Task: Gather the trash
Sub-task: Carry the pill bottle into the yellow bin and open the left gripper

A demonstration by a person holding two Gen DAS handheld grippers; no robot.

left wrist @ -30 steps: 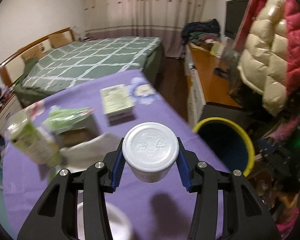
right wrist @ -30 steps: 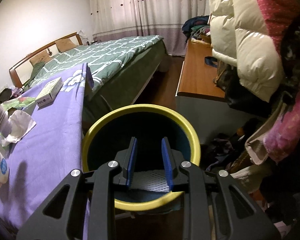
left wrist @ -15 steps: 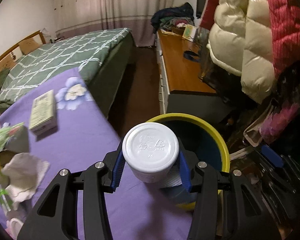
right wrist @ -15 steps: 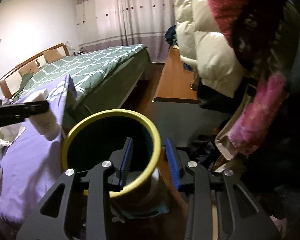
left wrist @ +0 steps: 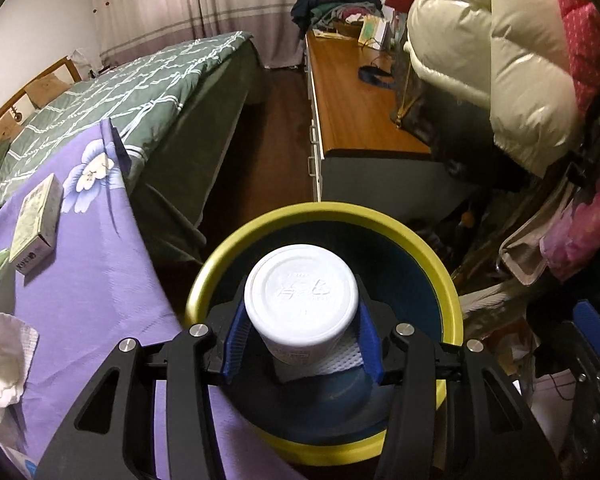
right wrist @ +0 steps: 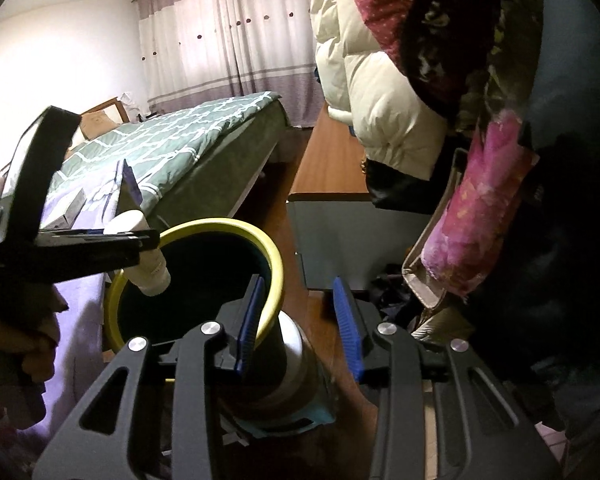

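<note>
Left tongs (left wrist: 300, 344) clamped on white cup (left wrist: 302, 300), pads pressing both sides, cup's long axis running forward along fingers, base facing camera. Bin (left wrist: 440, 264) lay directly below and ahead of cup; yellow rim ringed it, so drop looked next. Right tongs (right wrist: 300, 320) stood part open, jaws just widened, straddling bin's near rim without gripping it. Tissue (left wrist: 4, 356) and box (left wrist: 36, 220) remained on worktop (left wrist: 92, 292), left of left tongs.

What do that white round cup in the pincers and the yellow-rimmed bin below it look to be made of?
White round cup: probably matte moulded plastic, going by the raised lettering embossed on its base. Yellow-rimmed bin: likely smooth plastic, with a seamless rolled rim and a dull sheen; the dark inside is hard to judge.
</note>
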